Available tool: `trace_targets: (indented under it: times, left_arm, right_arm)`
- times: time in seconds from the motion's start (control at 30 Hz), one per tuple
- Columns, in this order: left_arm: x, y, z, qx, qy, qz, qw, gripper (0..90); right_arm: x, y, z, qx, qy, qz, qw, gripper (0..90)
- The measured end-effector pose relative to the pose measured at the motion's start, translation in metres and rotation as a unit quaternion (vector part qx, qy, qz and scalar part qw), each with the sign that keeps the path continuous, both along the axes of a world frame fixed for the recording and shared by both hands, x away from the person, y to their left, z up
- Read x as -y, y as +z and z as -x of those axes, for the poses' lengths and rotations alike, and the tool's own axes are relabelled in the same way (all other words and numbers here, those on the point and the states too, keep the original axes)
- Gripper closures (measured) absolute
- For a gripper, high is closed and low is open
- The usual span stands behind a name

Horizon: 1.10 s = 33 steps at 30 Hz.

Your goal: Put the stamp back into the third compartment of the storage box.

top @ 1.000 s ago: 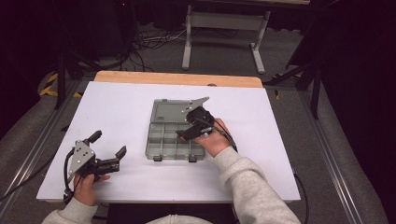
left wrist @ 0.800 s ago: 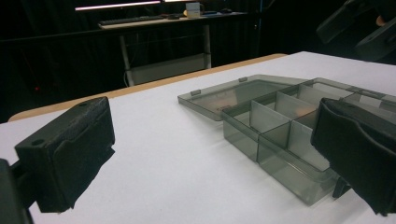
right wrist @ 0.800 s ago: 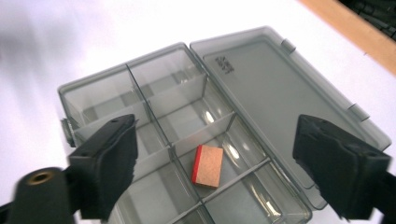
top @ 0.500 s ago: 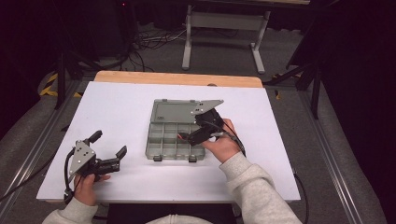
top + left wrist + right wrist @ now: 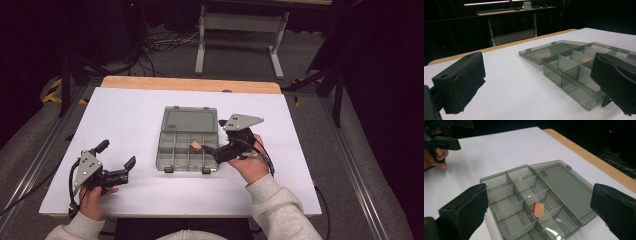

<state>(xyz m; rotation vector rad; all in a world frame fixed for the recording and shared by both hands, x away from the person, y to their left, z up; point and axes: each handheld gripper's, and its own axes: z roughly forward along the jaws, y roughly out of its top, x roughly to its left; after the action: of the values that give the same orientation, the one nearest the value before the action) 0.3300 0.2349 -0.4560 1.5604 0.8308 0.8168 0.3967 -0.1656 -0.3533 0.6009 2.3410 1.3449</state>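
A smoky grey organizer box (image 5: 176, 154) lies open mid-table, its lid (image 5: 190, 120) flat behind it. A small tan block with a red edge (image 5: 195, 145) rests tilted against a divider in one of its middle compartments (image 5: 538, 210). My right gripper (image 5: 214, 136) hovers at the box's right edge, open, with nothing between its pads (image 5: 540, 202). My left gripper (image 5: 117, 153) is open at the front left of the table, well clear of the box (image 5: 574, 72), nothing between its pads (image 5: 537, 85).
The white table top (image 5: 130, 115) has a wooden strip (image 5: 190, 84) along its far edge. Metal stand legs (image 5: 240, 30) and cables sit on the dark floor beyond. The left hand shows far off in the right gripper view (image 5: 439, 152).
My right gripper has drawn back to the right, off the box. The tan block now shows lying in a compartment. The left gripper has not moved.
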Motion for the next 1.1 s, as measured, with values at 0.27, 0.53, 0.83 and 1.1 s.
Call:
trace_targets:
  times: [0.27, 0.53, 0.83, 1.1]
  left_arm:
    - [0.001, 0.0, 0.0, 0.0, -0.001, 0.0, 1.0, 0.6]
    - [0.001, 0.0, 0.001, 0.001, 0.001, 0.0, 1.0, 0.6]
    - [0.001, 0.0, 0.002, 0.002, 0.002, 0.0, 1.0, 0.6]
    - [0.002, 0.001, 0.002, 0.003, 0.001, 0.0, 1.0, 0.6]
  right_arm:
    - [0.028, -0.012, 0.018, 0.021, -0.016, -0.045, 0.9987, 1.3]
    - [0.054, -0.029, 0.033, 0.039, -0.031, -0.087, 0.995, 1.1]
    - [0.076, -0.056, 0.042, 0.033, -0.058, -0.11, 0.9917, 0.9]
    - [0.09, -0.082, 0.049, 0.033, -0.077, -0.109, 0.9905, 0.6]
